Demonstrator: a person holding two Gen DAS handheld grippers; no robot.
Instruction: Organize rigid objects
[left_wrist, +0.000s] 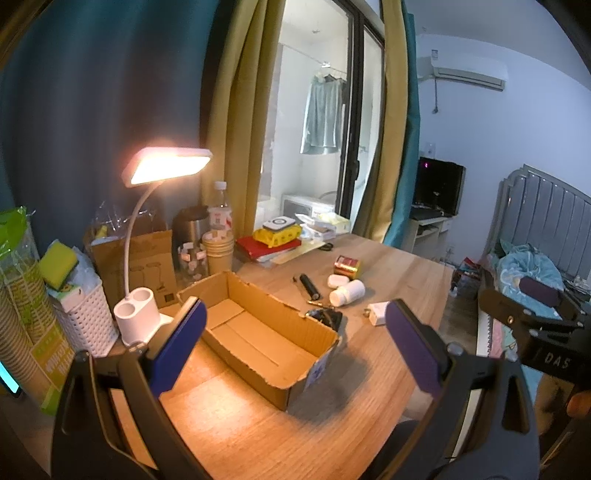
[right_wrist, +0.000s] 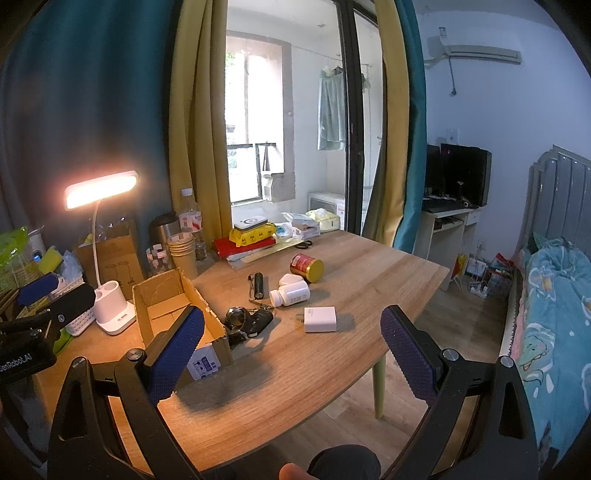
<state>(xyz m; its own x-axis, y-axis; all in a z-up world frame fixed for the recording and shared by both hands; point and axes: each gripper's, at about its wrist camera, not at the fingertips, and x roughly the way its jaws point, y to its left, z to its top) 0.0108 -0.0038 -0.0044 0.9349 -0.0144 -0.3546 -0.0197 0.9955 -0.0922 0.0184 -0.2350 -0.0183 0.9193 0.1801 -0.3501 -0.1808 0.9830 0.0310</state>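
Note:
An open, empty cardboard box (left_wrist: 258, 332) lies on the wooden table (left_wrist: 399, 266); it also shows in the right wrist view (right_wrist: 173, 306). Behind and right of it lie a white charger (right_wrist: 320, 319), a white pill bottle (right_wrist: 290, 293), a small white case (right_wrist: 288, 278), a black flashlight (right_wrist: 257, 286), a red-and-gold tin (right_wrist: 306, 266) and a black watch with keys (right_wrist: 245, 321). My left gripper (left_wrist: 295, 343) is open above the box. My right gripper (right_wrist: 291, 350) is open above the table's near edge, empty.
A lit white desk lamp (left_wrist: 144, 240) stands left of the box beside a white basket (left_wrist: 88, 321). Paper cups (left_wrist: 218, 251), bottles, a brown carton and stacked books (left_wrist: 269, 245) line the table's back. A bed (right_wrist: 554, 295) lies to the right.

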